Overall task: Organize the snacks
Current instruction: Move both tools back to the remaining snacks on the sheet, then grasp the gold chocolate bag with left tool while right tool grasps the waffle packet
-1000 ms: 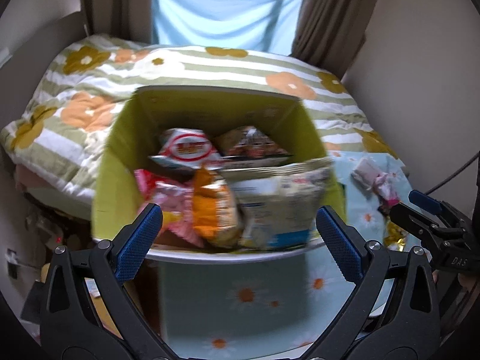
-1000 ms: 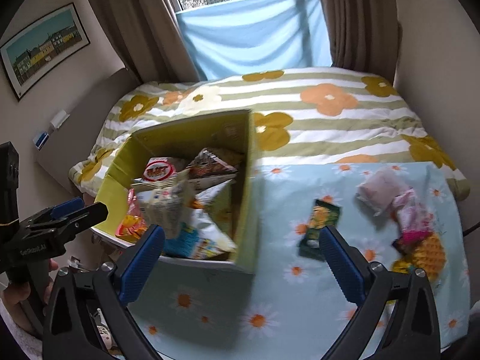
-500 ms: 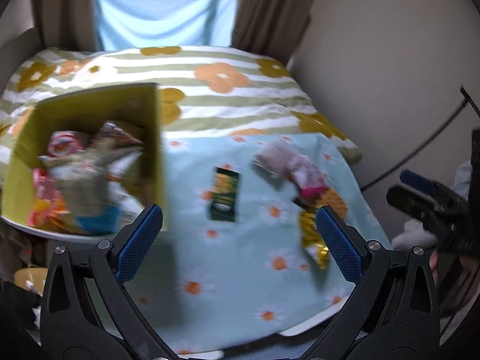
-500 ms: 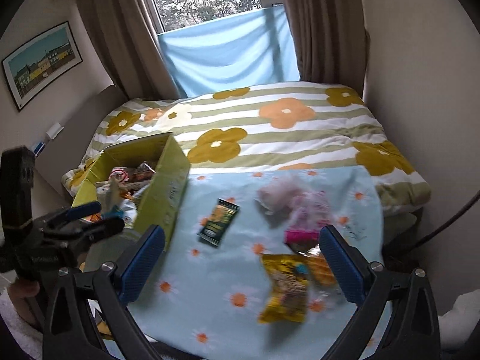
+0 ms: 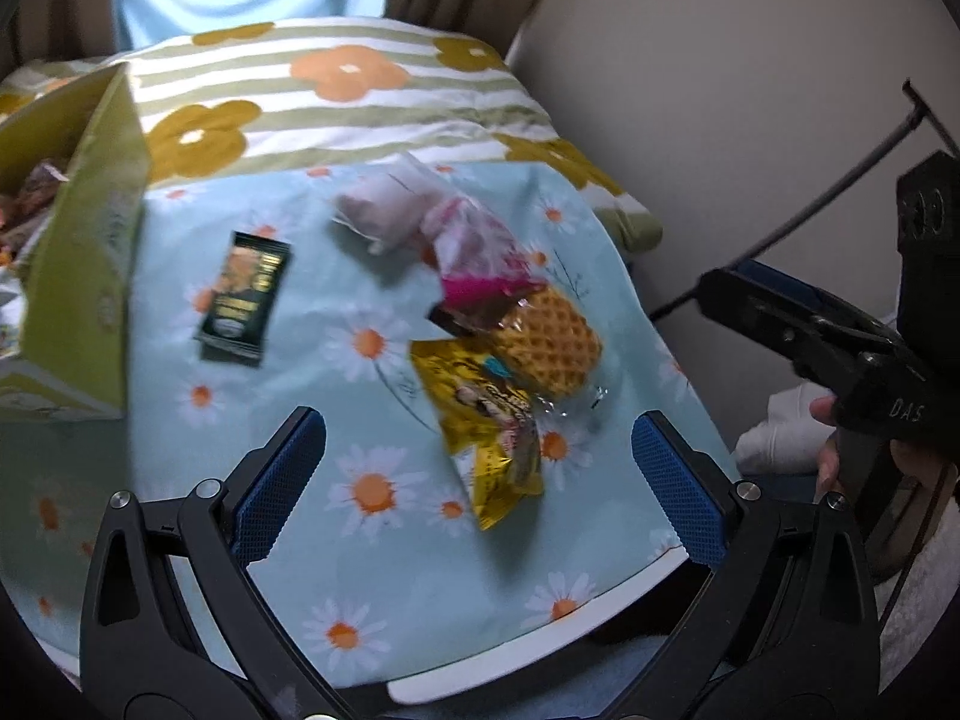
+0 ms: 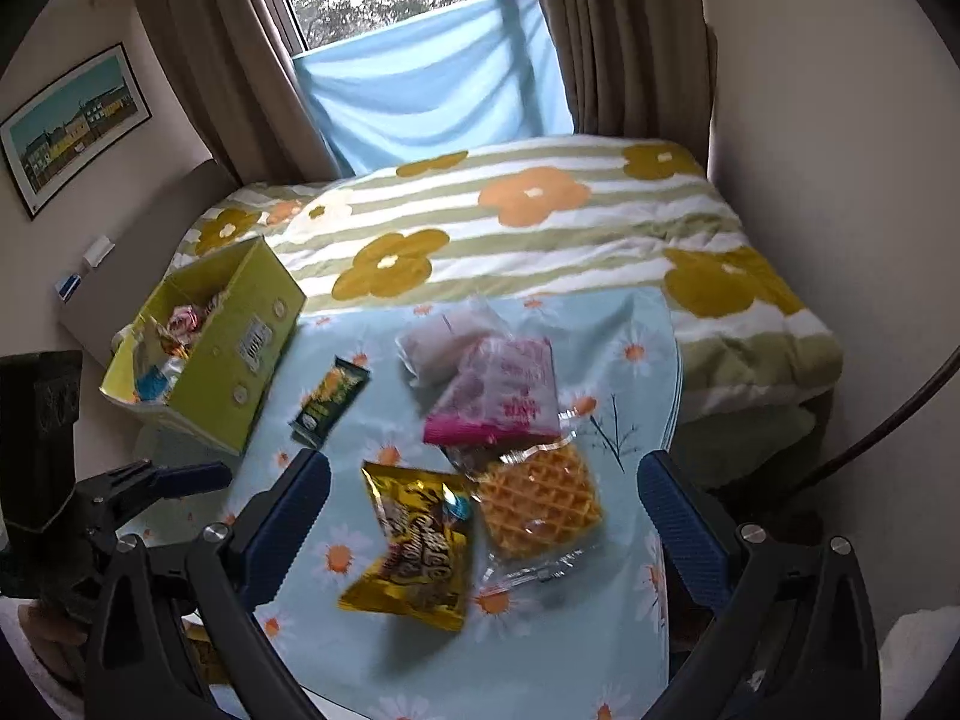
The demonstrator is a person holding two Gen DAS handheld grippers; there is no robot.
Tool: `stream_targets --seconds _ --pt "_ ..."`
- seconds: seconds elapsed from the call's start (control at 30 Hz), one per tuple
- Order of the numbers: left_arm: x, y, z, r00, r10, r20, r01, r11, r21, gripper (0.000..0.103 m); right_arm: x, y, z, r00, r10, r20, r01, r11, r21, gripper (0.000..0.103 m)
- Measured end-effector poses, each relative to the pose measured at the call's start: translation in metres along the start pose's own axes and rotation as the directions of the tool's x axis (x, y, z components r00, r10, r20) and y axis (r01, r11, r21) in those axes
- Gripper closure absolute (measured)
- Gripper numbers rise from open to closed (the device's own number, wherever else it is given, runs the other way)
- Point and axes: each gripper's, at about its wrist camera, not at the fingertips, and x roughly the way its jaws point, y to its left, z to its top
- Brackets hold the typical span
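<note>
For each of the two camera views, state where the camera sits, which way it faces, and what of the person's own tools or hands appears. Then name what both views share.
Left wrist: behind the open left tool, facing the table; right tool and hand at right.
Right wrist: behind the open right tool, higher, facing table, bed and window; left tool at left.
Shared: gold packet, waffle, green box.

A glossy gold foil packet (image 6: 414, 546) is catching light on the desk's matt cloth cover (image 6: 528, 648). At its 10 o'clock, the box (image 6: 234, 372) is showing matt cardboard.
</note>
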Motion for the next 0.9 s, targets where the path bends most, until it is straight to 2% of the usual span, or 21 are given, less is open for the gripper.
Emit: stream_targets --seconds 0.23,0.4,0.5,0.6,0.77,0.83,0.9 --pt "0.046 -0.005 0.002 0.996 -0.014 -0.085 0.018 0.999 0.046 0.002 0.026 -0.019 -0.014 0.998 -0.013 -0.055 0.013 1.000 0.000 0.001" --pt "0.083 -0.007 -0.001 0.987 -0.036 -0.158 0.045 0.997 0.058 0.003 0.051 -0.028 -0.020 0.993 -0.025 -0.119 0.024 1.000 -0.007 0.001" --pt "0.102 -0.008 -0.003 0.981 -0.043 -0.190 0.056 0.996 0.063 0.003 0.065 -0.028 -0.024 0.989 -0.048 -0.140 0.041 0.998 -0.049 0.001" --pt "0.120 -0.008 -0.006 0.975 -0.029 -0.221 0.045 0.997 0.069 0.013 0.075 -0.026 -0.025 0.988 -0.065 -0.143 0.050 0.993 -0.107 0.001" --pt "0.133 -0.007 -0.007 0.975 0.023 -0.222 -0.006 0.997 0.078 0.015 0.091 -0.025 -0.022 0.982 -0.071 -0.175 0.038 0.981 -0.190 0.001" --pt "0.134 -0.009 -0.007 0.972 0.059 -0.226 -0.036 0.994 0.106 0.023 0.094 -0.025 -0.022 0.982 -0.065 -0.179 0.028 0.979 -0.201 0.001" --pt "0.134 -0.011 -0.007 0.972 0.058 -0.229 -0.028 0.991 0.133 0.032 0.099 -0.025 -0.021 0.981 -0.049 -0.186 0.009 0.978 -0.208 0.001"
